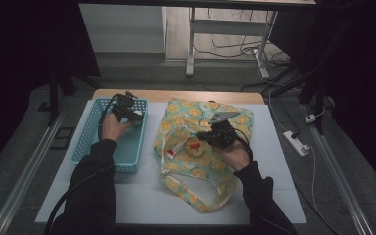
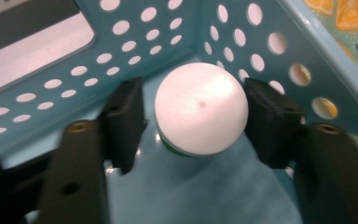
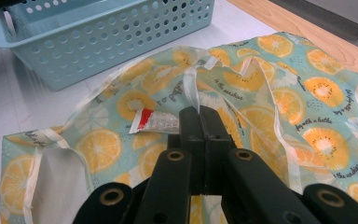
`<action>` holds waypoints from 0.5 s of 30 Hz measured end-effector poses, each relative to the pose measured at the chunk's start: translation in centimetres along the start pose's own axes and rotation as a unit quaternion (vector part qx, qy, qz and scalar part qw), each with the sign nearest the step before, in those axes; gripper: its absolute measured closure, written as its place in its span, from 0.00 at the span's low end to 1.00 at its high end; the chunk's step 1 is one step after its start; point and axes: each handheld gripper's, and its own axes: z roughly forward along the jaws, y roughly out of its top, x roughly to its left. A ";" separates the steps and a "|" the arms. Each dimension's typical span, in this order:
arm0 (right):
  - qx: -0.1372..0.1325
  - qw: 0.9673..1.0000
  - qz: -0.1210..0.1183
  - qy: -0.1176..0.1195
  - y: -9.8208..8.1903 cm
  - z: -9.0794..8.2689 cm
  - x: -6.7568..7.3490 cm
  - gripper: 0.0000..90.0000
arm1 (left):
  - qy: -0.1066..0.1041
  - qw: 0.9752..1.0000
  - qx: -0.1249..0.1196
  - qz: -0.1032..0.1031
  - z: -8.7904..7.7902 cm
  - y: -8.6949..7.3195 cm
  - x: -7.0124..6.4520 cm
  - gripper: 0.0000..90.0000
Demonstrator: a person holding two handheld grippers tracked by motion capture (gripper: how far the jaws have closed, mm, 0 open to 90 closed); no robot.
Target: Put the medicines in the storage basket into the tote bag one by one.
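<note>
Left tool [image 2: 196, 116] half-closed, right tool [image 3: 200, 123] clamped

The basket [image 1: 127, 161] lies at centre left of the high view, the bag [image 1: 210, 186] just right of it; a ball [image 2: 200, 109] sits in the basket's corner.

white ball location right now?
The white ball sits in a far corner of the blue perforated basket, at the table's left beside the citrus-print bag, between the left gripper's jaws.

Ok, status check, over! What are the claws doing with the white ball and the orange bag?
Left claw in blue basket, straddling white ball, a gap on one side. Right claw shut on bag strap of orange-print bag. Nothing blocking.
</note>
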 end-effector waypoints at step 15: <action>-0.001 1.000 0.000 0.002 0.0 -0.1 0.0 1.00 | 0.005 1.000 -0.004 -0.015 -2.2 -0.2 -0.3 0.56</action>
